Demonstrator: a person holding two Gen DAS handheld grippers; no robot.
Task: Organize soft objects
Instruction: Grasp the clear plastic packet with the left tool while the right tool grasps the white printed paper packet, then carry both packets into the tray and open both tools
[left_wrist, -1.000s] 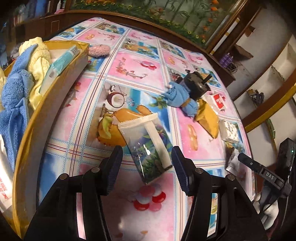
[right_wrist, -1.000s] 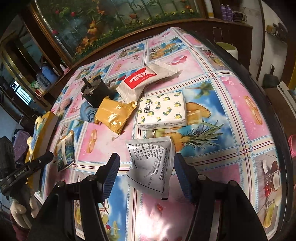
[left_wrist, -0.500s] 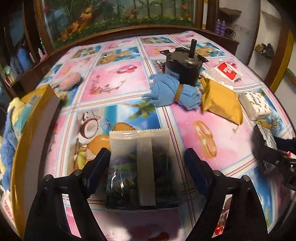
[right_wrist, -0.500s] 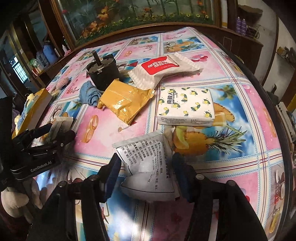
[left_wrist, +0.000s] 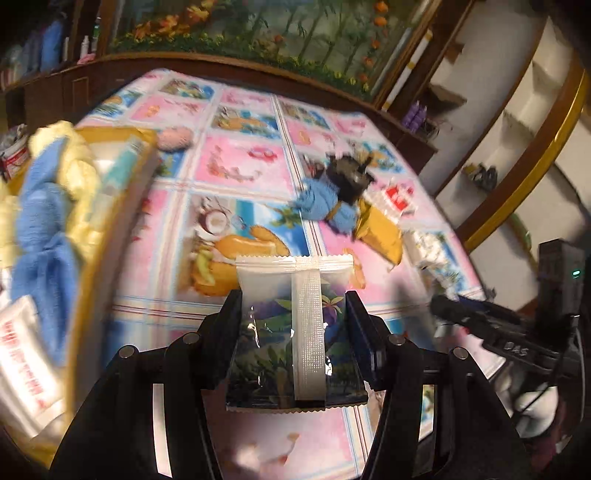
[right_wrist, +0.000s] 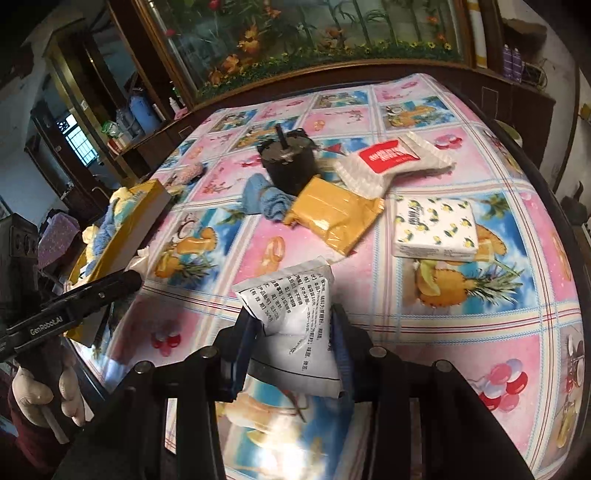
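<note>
My left gripper (left_wrist: 293, 314) is shut on a clear-topped packet with a leafy print (left_wrist: 293, 332) and holds it above the table. The yellow box (left_wrist: 110, 206) with blue and yellow towels (left_wrist: 40, 210) and white packets is at the left. My right gripper (right_wrist: 295, 328) is shut on a white pouch with black print (right_wrist: 295, 314), lifted off the table. On the table lie a rolled blue towel (right_wrist: 266, 199), a yellow-brown pouch (right_wrist: 332, 214), a red-and-white packet (right_wrist: 388, 162) and a lemon-print tissue pack (right_wrist: 436, 229).
A black motor-like cylinder (right_wrist: 288, 162) stands beside the blue towel. A pink puff (left_wrist: 173, 138) lies at the far side near the box. The table (right_wrist: 535, 258) wears a pink and blue fruit-print cloth. Its wooden edge curves at the right. The left gripper's body shows in the right wrist view (right_wrist: 70, 310).
Both grippers have closed on their packets and lifted them. The left gripper has swung left toward the yellow box; the right has risen a little.
</note>
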